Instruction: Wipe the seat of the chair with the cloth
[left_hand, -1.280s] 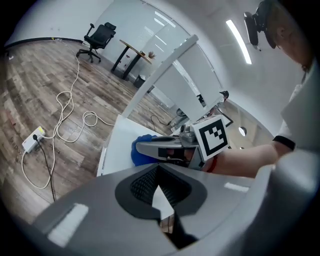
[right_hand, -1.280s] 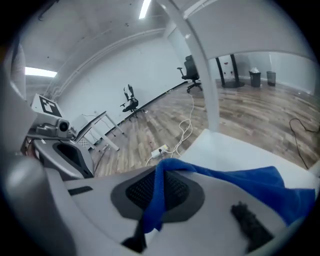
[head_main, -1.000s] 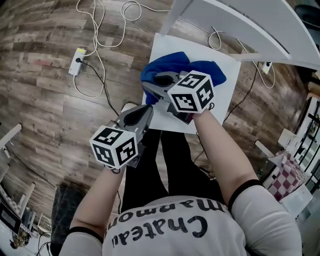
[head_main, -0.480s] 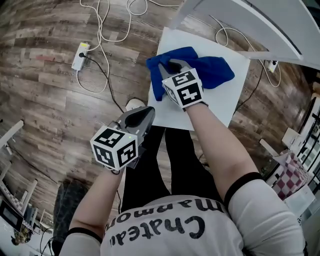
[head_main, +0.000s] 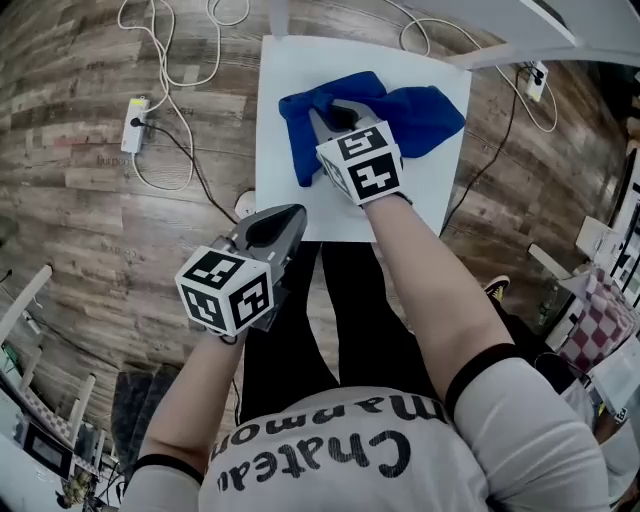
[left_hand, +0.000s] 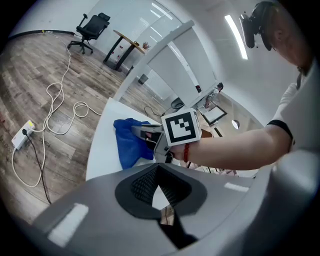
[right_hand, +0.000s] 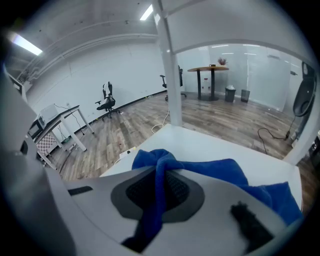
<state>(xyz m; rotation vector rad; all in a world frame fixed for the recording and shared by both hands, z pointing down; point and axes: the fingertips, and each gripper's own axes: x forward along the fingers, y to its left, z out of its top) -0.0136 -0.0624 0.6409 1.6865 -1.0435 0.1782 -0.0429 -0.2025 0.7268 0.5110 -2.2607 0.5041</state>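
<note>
A blue cloth (head_main: 400, 112) lies spread on the white chair seat (head_main: 290, 190), toward its far half. My right gripper (head_main: 332, 112) is shut on the cloth and presses it on the seat; in the right gripper view a fold of the cloth (right_hand: 162, 170) runs between the jaws. My left gripper (head_main: 277, 222) hangs shut and holds nothing, above the seat's near edge. The left gripper view shows the cloth (left_hand: 129, 142) and the right gripper (left_hand: 142, 134) ahead on the seat (left_hand: 102, 155).
A white chair back frame (head_main: 500, 50) rises at the far side. Cables (head_main: 165, 90) and a power strip (head_main: 132, 122) lie on the wood floor to the left. My legs stand right at the seat's near edge. Desks and an office chair (right_hand: 108, 102) stand far off.
The right gripper has slid the cloth away from me across the seat, from near its front toward the far half. The left gripper has hardly moved.
</note>
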